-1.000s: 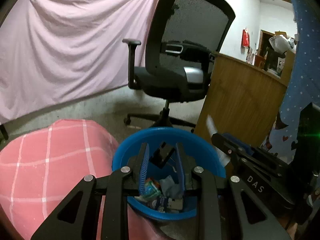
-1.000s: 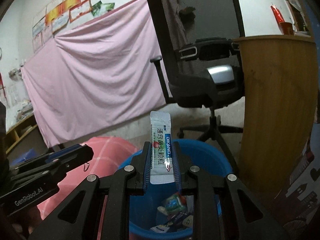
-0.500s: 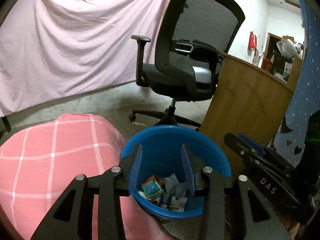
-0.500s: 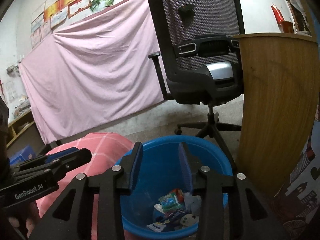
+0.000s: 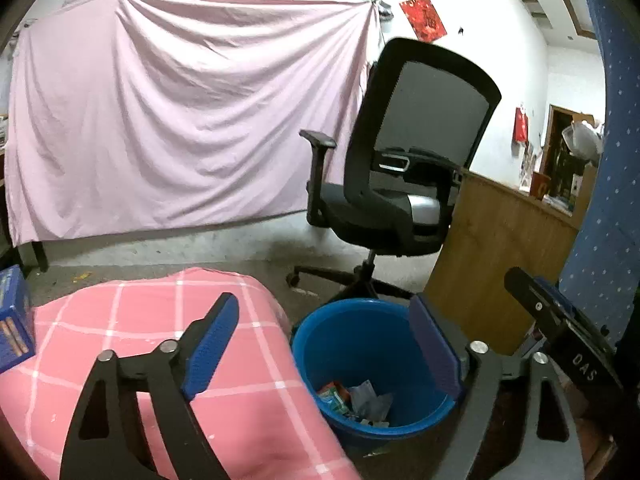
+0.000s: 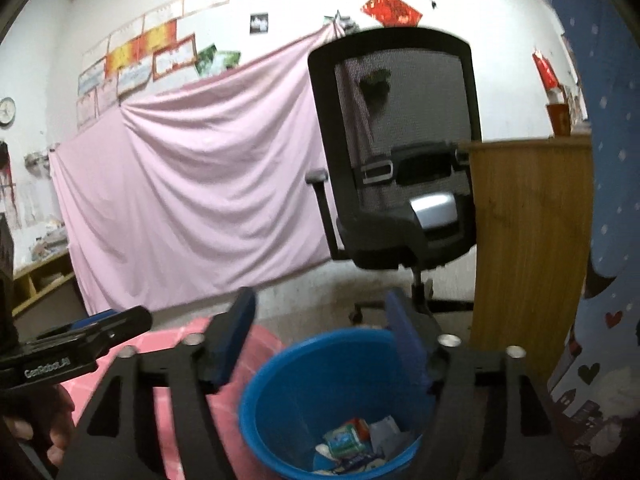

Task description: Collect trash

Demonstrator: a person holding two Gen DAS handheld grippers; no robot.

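Room: pink sheet (image 5: 172, 120) on wall, office chair (image 5: 400, 168), wooden panel (image 6: 528, 232).
Left tongs (image 5: 324, 344): released, jaws just opened wide, nothing between.
Right tongs (image 6: 320, 332): released, jaws just opened, nothing between.
Bin (image 5: 360, 332): blue, on floor beside pink checked cover (image 5: 120, 320).
Trash (image 6: 360, 440): wrappers lying in bin bottom.
Progress: judged, the pieces carried here are in; no more trash in view.
Left view only: blue box (image 5: 12, 320) at the left edge.
Right view only: wall clock (image 6: 6, 110).

wrappers (image 6: 352, 440) – maybe four – in bucket (image 6: 280, 392)
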